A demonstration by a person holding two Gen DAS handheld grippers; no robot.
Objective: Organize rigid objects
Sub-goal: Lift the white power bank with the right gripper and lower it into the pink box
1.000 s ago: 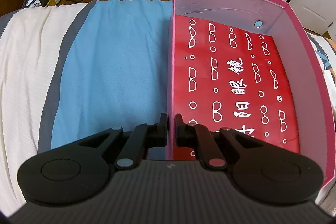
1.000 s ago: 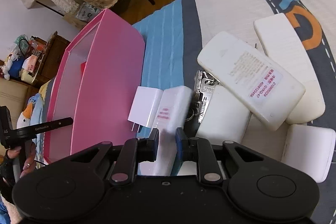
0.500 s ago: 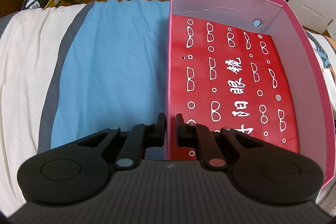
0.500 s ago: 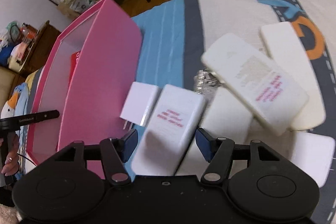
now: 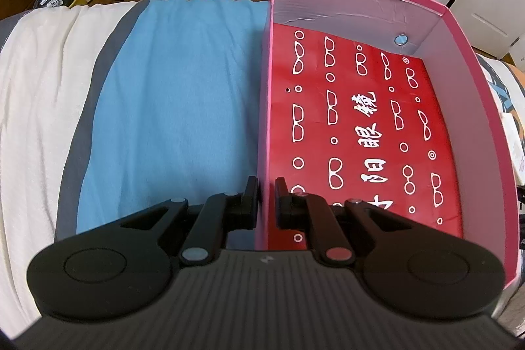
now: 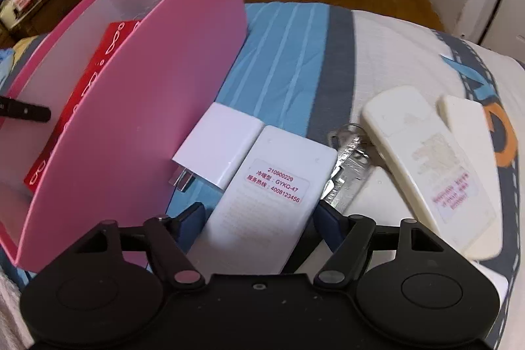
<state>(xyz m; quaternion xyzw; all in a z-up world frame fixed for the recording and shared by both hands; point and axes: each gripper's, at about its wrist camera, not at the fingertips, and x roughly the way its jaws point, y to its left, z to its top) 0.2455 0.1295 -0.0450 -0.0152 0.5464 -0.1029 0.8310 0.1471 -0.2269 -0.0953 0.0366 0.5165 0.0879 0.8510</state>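
**White remote between wide tool fingers**

White remote [image 6: 262, 202] lies face-down on the bed [image 6: 282, 54] beside a charger plug [image 6: 216, 143]; the right tool [image 6: 259, 217] straddles it, spread wide. The left tool [image 5: 265, 195] pinches the pink box [image 5: 262, 120] wall.

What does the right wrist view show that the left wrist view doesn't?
Only the right wrist view shows the white remote between the right gripper's open fingers, plus the charger, the keys and two more remotes. Only the left wrist view shows the left gripper shut on the box wall, and the box's red floor in full. Both show the pink box.
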